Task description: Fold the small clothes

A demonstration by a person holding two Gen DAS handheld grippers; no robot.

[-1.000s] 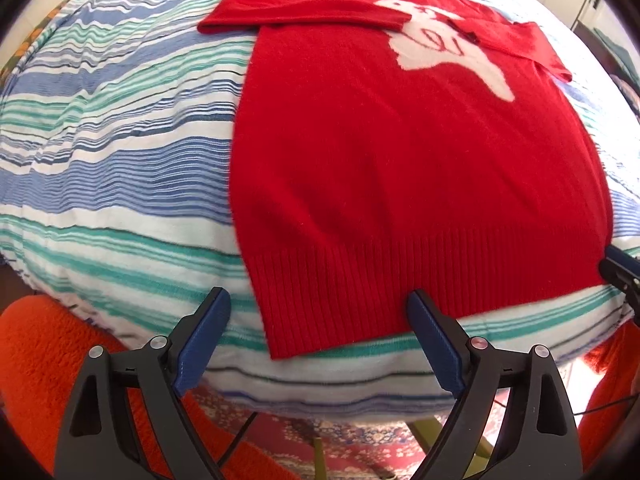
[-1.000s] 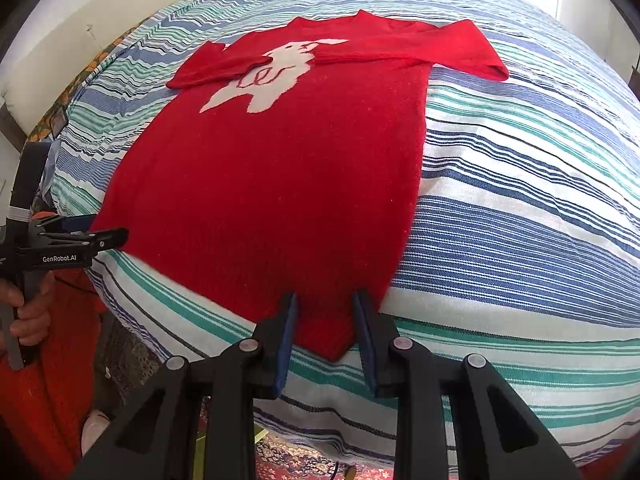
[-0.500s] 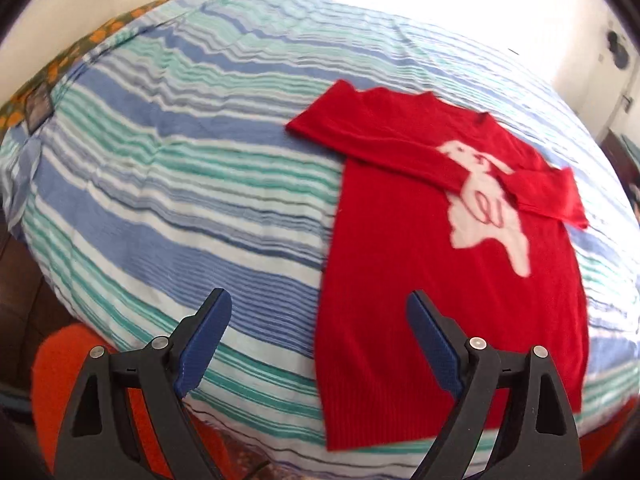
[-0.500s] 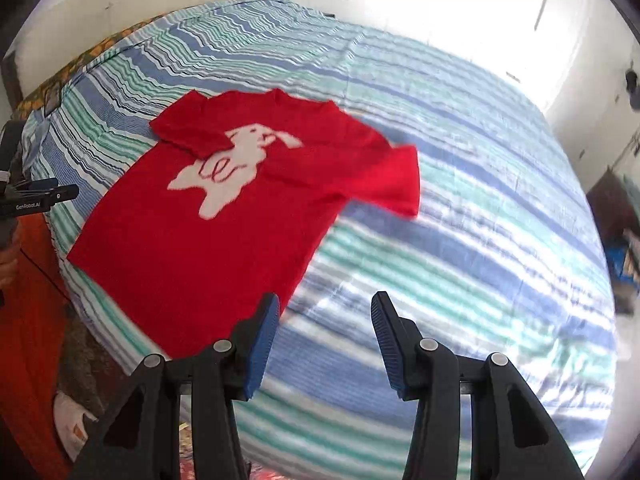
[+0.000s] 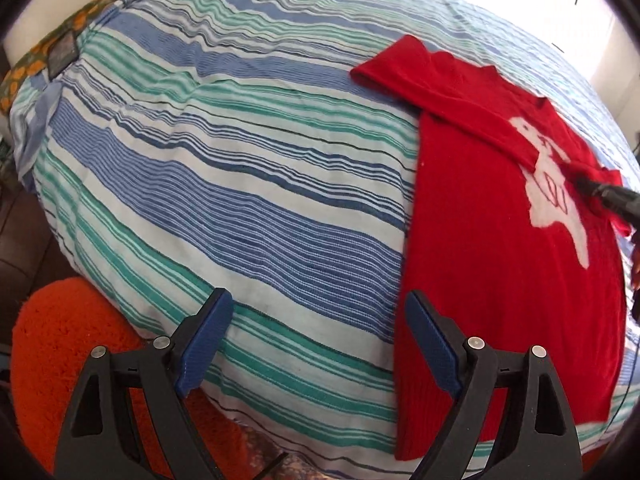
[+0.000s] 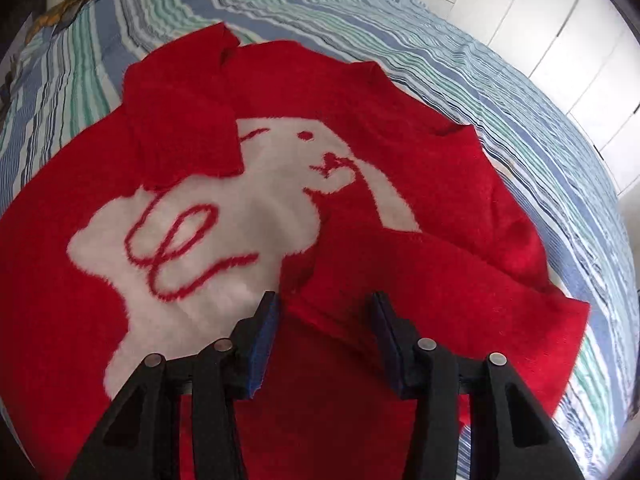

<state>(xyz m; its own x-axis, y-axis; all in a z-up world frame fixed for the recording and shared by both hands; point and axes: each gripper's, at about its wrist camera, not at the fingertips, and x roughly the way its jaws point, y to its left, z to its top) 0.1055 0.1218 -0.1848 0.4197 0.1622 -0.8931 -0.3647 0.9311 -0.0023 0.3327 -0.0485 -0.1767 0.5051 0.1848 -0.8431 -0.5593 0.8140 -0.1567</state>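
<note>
Red knit fills the right wrist view now: one sweater [image 6: 360, 168] lies flat on the striped bed [image 5: 224, 184], and the right gripper [image 6: 324, 336] has swung over its sleeve, jaws closing around the cuff. Left gripper [image 5: 316, 344] hovers spread wide, empty.

Sweater [image 5: 500, 260] flat on bed [image 5: 240, 160], sleeves across chest

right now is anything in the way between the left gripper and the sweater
Nothing visible does. The left gripper hangs open over the bare striped bedspread, and the red sweater lies flat right beside it, its near edge under one finger.
</note>
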